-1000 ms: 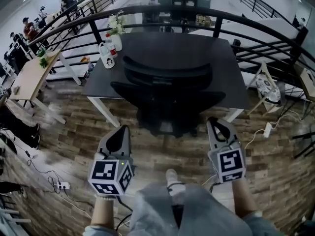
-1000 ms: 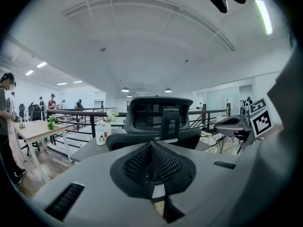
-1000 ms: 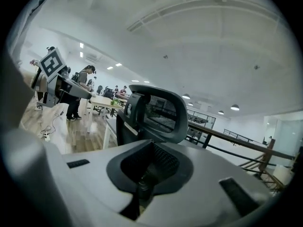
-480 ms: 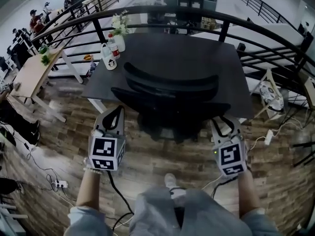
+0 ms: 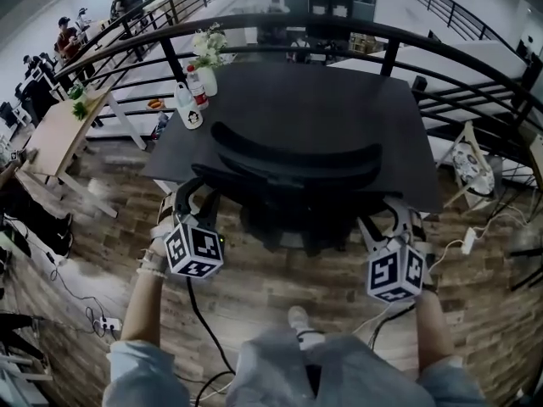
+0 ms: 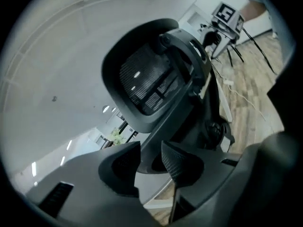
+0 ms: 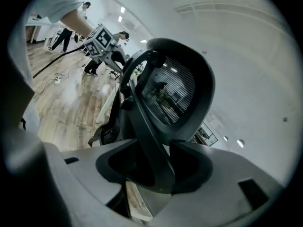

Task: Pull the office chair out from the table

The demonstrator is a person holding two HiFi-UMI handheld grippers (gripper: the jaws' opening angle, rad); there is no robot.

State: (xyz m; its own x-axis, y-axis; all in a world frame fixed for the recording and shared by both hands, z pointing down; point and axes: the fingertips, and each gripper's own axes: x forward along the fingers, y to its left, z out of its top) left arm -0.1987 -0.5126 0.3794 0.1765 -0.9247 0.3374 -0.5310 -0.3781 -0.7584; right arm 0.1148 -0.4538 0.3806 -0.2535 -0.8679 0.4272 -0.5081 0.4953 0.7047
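Note:
A black mesh-backed office chair (image 5: 297,164) stands tucked against the near edge of a dark table (image 5: 322,91). My left gripper (image 5: 193,195) is at the left edge of the chair's back, my right gripper (image 5: 392,214) at its right edge. The left gripper view shows the mesh backrest (image 6: 147,84) just ahead, and the left gripper (image 6: 150,157) has its jaws opening with a dark chair part showing in the gap. In the right gripper view, the right gripper (image 7: 154,150) is opening, its jaws straddling the chair's back frame (image 7: 151,126) without pressing on it.
Two bottles (image 5: 188,108) and a vase of flowers (image 5: 206,58) stand on the table's far left corner. A black railing (image 5: 280,24) curves behind the table. Cables (image 5: 199,312) and a power strip (image 5: 106,322) lie on the wooden floor. A light wooden desk (image 5: 51,134) stands at the left.
Both grippers moved forward and down to the sides of the chair's back and rolled over. Their jaws, shut a second ago, now stand apart.

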